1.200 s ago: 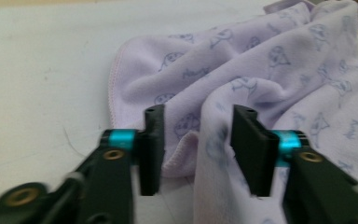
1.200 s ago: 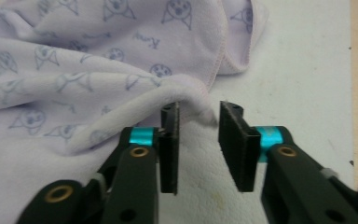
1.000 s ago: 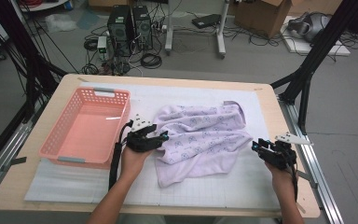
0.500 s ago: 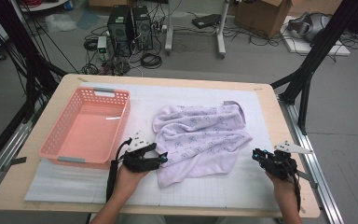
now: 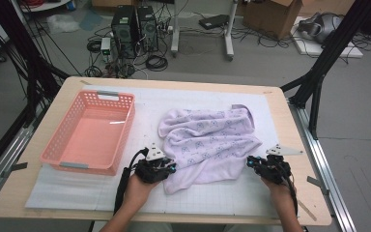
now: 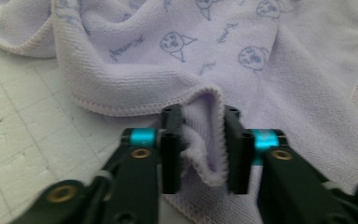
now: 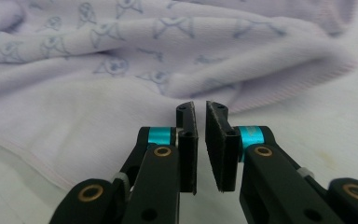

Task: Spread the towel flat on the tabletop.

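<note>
A lilac towel (image 5: 207, 145) with small printed faces lies crumpled on the white gridded mat (image 5: 232, 198). My left gripper (image 5: 170, 167) is at the towel's near left edge. In the left gripper view its jaws (image 6: 200, 116) have just been closing and now pinch a raised fold of the towel (image 6: 168, 46). My right gripper (image 5: 249, 162) is at the towel's near right edge. In the right gripper view its jaws (image 7: 198, 109) stand almost together over the hem of the towel (image 7: 98, 70), with a thin slit left between the pads.
A pink plastic basket (image 5: 124, 126) stands on the left of the table. The wooden table edge (image 5: 299, 145) runs close to the right hand. Computers and cables (image 5: 135, 29) lie on the floor beyond the table.
Both hands have come down towards the near side of the towel. The right one has slid left to the hem. The left jaws have shut on a fold.
</note>
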